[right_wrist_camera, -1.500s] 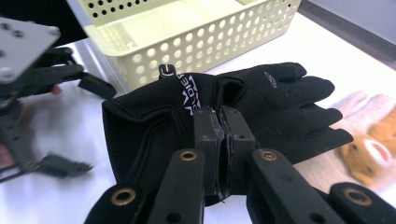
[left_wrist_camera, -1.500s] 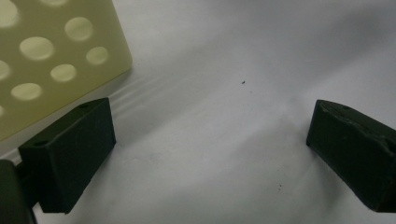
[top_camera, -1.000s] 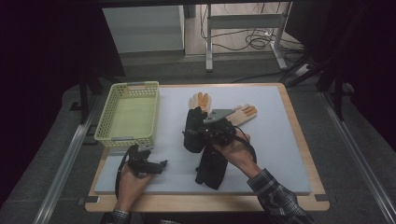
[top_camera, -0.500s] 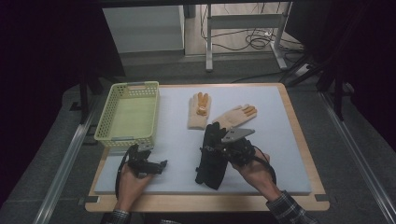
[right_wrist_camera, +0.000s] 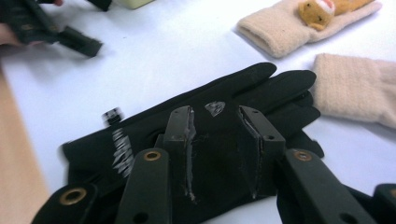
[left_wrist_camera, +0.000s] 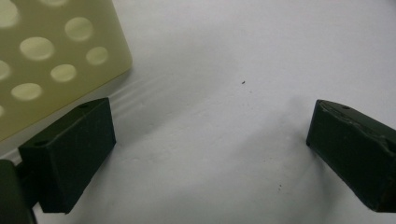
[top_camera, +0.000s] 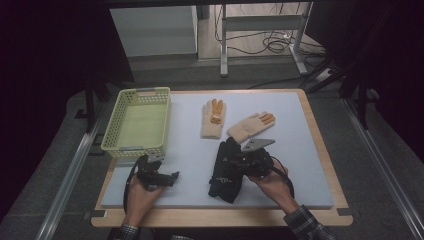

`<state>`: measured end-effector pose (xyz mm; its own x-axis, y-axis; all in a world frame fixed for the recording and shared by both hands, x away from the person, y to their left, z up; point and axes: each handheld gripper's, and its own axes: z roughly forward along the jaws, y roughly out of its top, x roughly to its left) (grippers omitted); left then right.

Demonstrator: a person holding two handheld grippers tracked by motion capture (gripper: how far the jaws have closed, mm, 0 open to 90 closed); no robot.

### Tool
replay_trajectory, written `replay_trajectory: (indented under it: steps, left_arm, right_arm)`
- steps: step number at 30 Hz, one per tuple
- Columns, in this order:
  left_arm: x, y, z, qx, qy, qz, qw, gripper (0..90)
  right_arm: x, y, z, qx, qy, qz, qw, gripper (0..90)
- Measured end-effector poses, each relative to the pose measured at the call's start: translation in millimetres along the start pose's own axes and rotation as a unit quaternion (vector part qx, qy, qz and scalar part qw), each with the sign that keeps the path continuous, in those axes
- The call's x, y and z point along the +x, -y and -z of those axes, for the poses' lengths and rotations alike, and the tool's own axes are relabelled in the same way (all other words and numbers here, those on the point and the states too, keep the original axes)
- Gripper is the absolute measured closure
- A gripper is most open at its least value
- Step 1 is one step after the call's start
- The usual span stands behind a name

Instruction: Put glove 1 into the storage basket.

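While jaws part, black glove (right_wrist_camera: 224,140) prob. under right tool (right_wrist_camera: 217,126)

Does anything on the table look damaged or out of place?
Slightly: the right gripper's black rubber pads look worn, with pale scuffed edges. The black fabric gloves lie overlapped and skewed. Nothing is spilled.
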<state>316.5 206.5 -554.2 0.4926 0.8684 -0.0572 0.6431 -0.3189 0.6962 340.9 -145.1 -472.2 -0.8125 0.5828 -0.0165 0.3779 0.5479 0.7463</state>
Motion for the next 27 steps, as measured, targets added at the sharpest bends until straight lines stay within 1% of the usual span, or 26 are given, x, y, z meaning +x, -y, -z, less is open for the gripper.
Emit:
replay_trajectory:
  steps: [1, 2, 4, 5, 6, 7, 8, 9, 10, 11, 12, 13, 16, 18, 22, 24, 26, 27]
  left_arm:
    - [0.0, 0.0, 0.0, 0.0, 0.0, 0.0, 1.0, 1.5]
    - [0.0, 0.0, 0.0, 0.0, 0.0, 0.0, 1.0, 1.5]
    - [0.3, 0.0, 0.2, 0.002, 0.0, -0.002, 1.0, 1.5]
    - [0.3, 0.0, 0.2, 0.002, 0.0, -0.002, 1.0, 1.5]
    - [0.3, 0.0, 0.2, 0.002, 0.0, -0.002, 1.0, 1.5]
    - [0.3, 0.0, 0.2, 0.002, 0.0, -0.002, 1.0, 1.5]
    - [0.3, 0.0, 0.2, 0.001, 0.0, -0.002, 1.0, 1.5]
    - [0.3, 0.0, 0.3, 0.001, 0.0, -0.002, 1.0, 1.5]
    - [0.2, 0.0, 0.2, 0.001, 0.0, -0.002, 1.0, 1.5]
    - [0.2, 0.0, 0.2, 0.001, 0.0, -0.002, 1.0, 1.5]
    - [0.2, 0.0, 0.2, 0.002, 0.0, -0.002, 1.0, 1.5]
    - [0.3, 0.0, 0.2, 0.002, 0.0, -0.002, 1.0, 1.5]
    - [0.2, 0.0, 0.2, 0.002, 0.0, -0.002, 1.0, 1.5]
    - [0.1, 0.0, 0.0, 0.001, 0.0, -0.001, 1.0, 1.5]
    - [0.0, 0.0, -0.1, 0.0, 0.0, 0.0, 1.0, 1.5]
    - [0.0, 0.0, 0.0, 0.0, 0.0, 0.0, 1.0, 1.5]
    - [0.0, 0.0, 0.0, 0.0, 0.0, 0.0, 1.0, 1.5]
    - [0.0, 0.0, -0.1, 0.0, 0.0, 0.0, 1.0, 1.4]
  right_arm:
    - [-3.0, -0.2, -6.3, -0.001, -0.004, -0.004, 1.0, 58.7]
    - [-5.3, -0.3, -13.3, 0.0, -0.007, -0.007, 1.0, 57.4]
    - [-9.0, -0.2, -27.4, 0.006, -0.009, -0.004, 0.9999, 52.7]
    - [-10.6, -0.1, -36.3, 0.011, -0.008, 0.001, 0.9999, 49.9]
    - [-10.6, -0.1, -36.3, 0.011, -0.008, 0.001, 0.9999, 49.9]
    - [-12.1, 1.3, -48.2, 0.025, 0.003, 0.014, 0.9996, 49.9]
    - [-12.6, 3.1, -54.3, 0.035, 0.013, 0.021, 0.9991, 51.8]
    - [-12.9, 5.9, -59.4, 0.034, 0.015, 0.025, 0.999, 57.2]
    - [-12.0, 8.2, -60.3, 0.025, 0.027, 0.029, 0.9989, 66.5]
    - [-11.0, 9.1, -59.8, 0.027, 0.043, 0.037, 0.998, 75.4]
    - [-11.4, 9.4, -59.0, 0.032, 0.04, 0.039, 0.9979, 88.7]
    - [-11.0, 10.4, -60.5, 0.04, 0.027, 0.028, 0.9984, 88.9]
    - [-4.5, 10.5, -61.1, 0.043, 0.046, 0.043, 0.9971, 89.1]
    - [-2.1, 7.6, -58.2, 0.041, 0.048, 0.046, 0.9969, 89.2]
    - [-0.2, 0.6, -41.8, 0.021, 0.043, 0.04, 0.9981, 89.2]
    - [1.0, -2.8, -32.0, 0.016, 0.039, 0.035, 0.9985, 89.2]
    - [0.2, -5.2, -24.9, 0.019, 0.049, 0.034, 0.9981, 88.9]
    - [-2.5, -6.0, -22.1, 0.014, 0.06, 0.03, 0.9976, 88.6]
